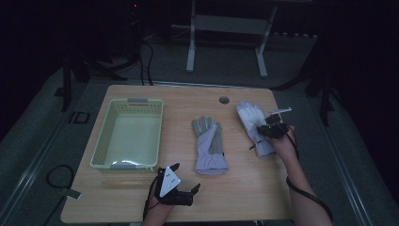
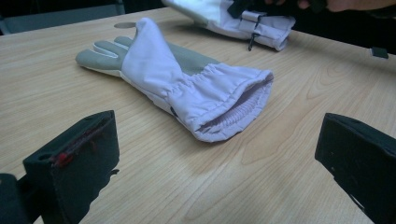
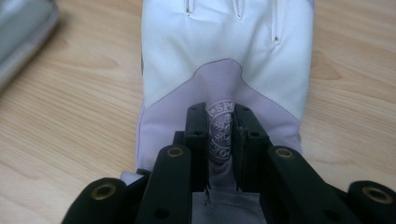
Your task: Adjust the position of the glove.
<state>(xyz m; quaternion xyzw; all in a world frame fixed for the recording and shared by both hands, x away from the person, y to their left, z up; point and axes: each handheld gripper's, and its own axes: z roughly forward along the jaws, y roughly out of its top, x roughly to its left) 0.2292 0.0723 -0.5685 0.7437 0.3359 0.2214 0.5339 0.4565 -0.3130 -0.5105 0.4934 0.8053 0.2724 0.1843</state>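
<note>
- Pinching a fold of fabric, the right gripper (image 1: 264,128) sits on the white glove (image 1: 251,123) at the right side of the wooden table (image 1: 141,197) in the high view; the hand and gripper body hide the jaws and much of the cuff, and dim light blurs the fine detail. The left gripper (image 1: 184,178) rests near the table's front edge, its jaws spread with nothing between them. A second glove (image 1: 209,143), grey-palmed, lies ahead of those jaws, a pale green basket (image 1: 106,141) off to their left.
- Seen in the left gripper view, two black fingers (image 2: 77,158) stand wide apart at the frame's lower corners, both cut off by the edges. The grey-palmed glove (image 2: 187,88) lies just beyond them, cuff opening toward the camera. Farther off, the white glove (image 2: 219,14) is cropped by the top edge, with the other hand (image 2: 355,4) barely visible above it.
- Seen in the right gripper view, the fingers (image 3: 196,135) are nearly closed, clamping a raised ridge of the white glove (image 3: 224,42) that bears a round printed emblem (image 3: 220,130), partly hidden between the pads. The glove's fingertips run out of frame at the top.
</note>
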